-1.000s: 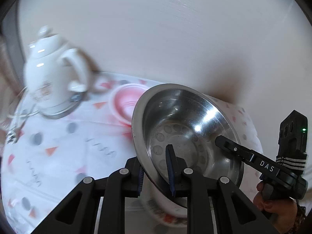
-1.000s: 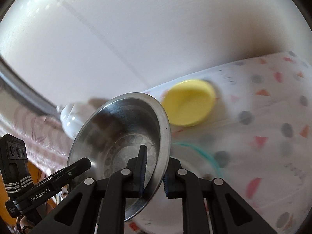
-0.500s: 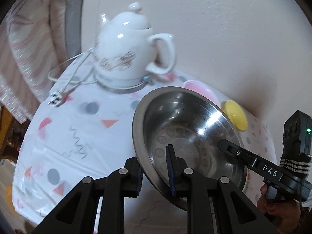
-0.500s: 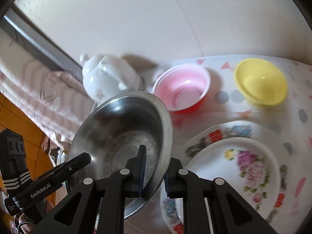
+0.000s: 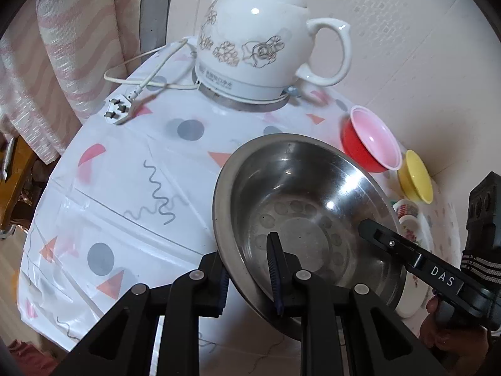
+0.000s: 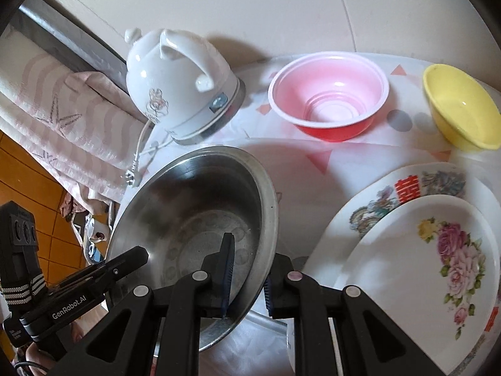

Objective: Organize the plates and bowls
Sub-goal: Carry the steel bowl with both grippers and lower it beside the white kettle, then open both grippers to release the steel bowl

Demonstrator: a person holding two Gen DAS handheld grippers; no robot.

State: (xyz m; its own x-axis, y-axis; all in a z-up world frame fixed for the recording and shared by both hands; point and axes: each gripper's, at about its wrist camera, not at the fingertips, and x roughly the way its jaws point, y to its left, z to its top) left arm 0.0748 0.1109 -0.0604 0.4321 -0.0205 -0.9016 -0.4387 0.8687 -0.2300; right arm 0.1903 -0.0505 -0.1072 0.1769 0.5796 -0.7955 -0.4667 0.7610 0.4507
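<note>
Item: steel bowl (image 5: 300,219), pinched at opposite rims by my left claw (image 5: 250,277) and right claw (image 6: 247,277), now lowered over the table (image 5: 131,169) (plates (image 6: 416,250) alongside), ready to set down.

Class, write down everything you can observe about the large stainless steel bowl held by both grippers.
The large stainless steel bowl is round, shiny and dull-scratched, with a flat rolled rim and a ring of stamped circles around its base. It looks empty. It is tilted above the patterned tablecloth. The left gripper and the right gripper each clamp its rim on opposite sides, one finger inside, one outside.
</note>
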